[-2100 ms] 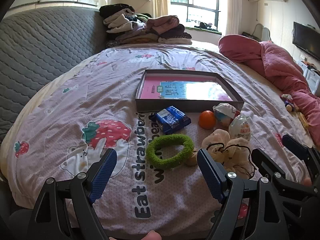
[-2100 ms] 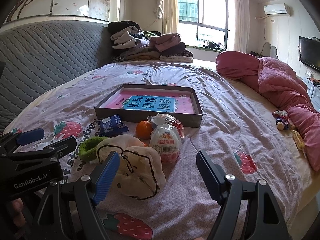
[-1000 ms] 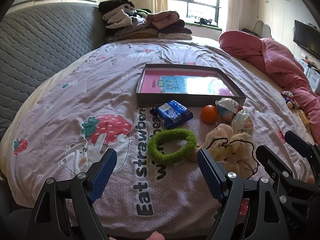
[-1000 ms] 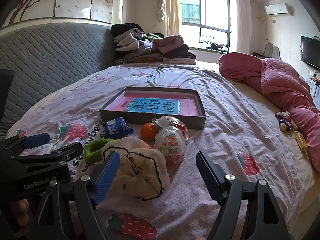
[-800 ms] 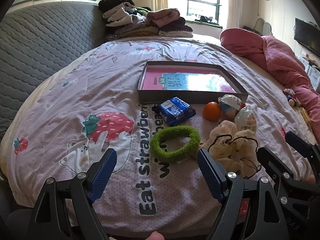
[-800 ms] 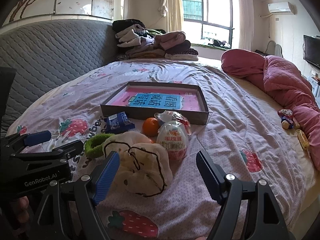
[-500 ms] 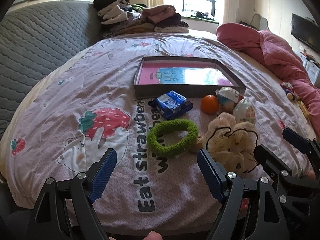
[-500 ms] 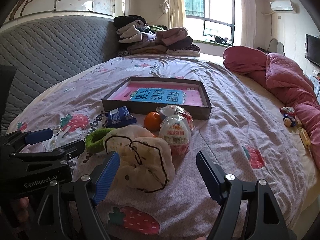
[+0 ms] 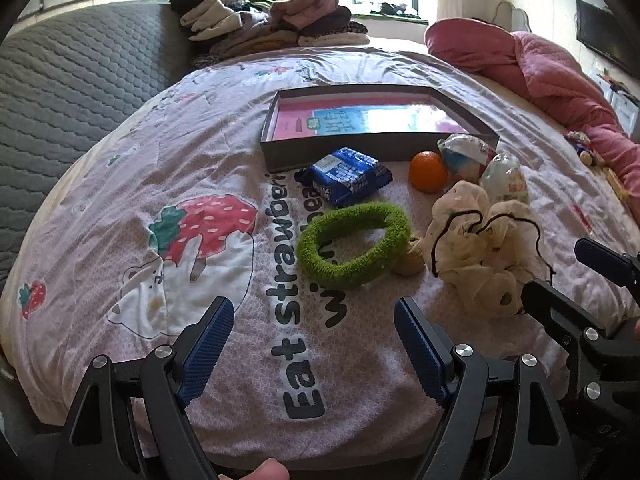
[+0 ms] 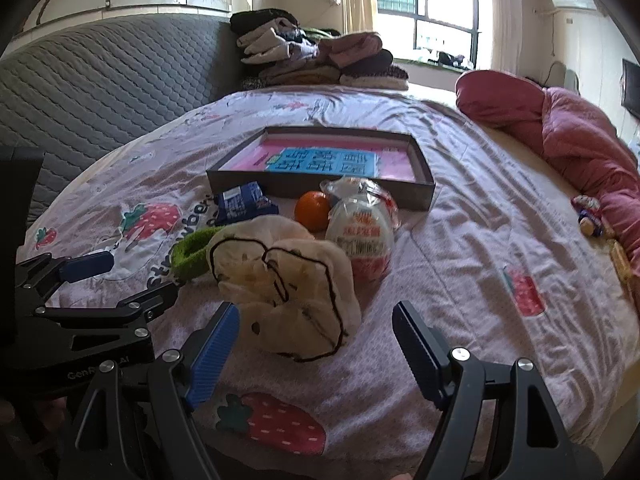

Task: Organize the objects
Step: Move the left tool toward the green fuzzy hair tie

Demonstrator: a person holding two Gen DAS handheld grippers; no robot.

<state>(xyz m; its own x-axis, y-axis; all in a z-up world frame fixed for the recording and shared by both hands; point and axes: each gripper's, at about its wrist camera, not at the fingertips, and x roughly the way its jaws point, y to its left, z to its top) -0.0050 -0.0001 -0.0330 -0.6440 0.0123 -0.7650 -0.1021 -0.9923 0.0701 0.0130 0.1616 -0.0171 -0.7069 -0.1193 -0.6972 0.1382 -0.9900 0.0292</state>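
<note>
Both grippers' fingers apart, above bedspread

home bedroom | bed, folded clothes, quilted headboard

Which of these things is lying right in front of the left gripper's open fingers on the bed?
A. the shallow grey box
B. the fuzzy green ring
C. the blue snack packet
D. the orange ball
B: the fuzzy green ring lies nearest, just ahead of the open left gripper; the blue snack packet, the orange ball and the shallow grey box sit farther back.
</note>
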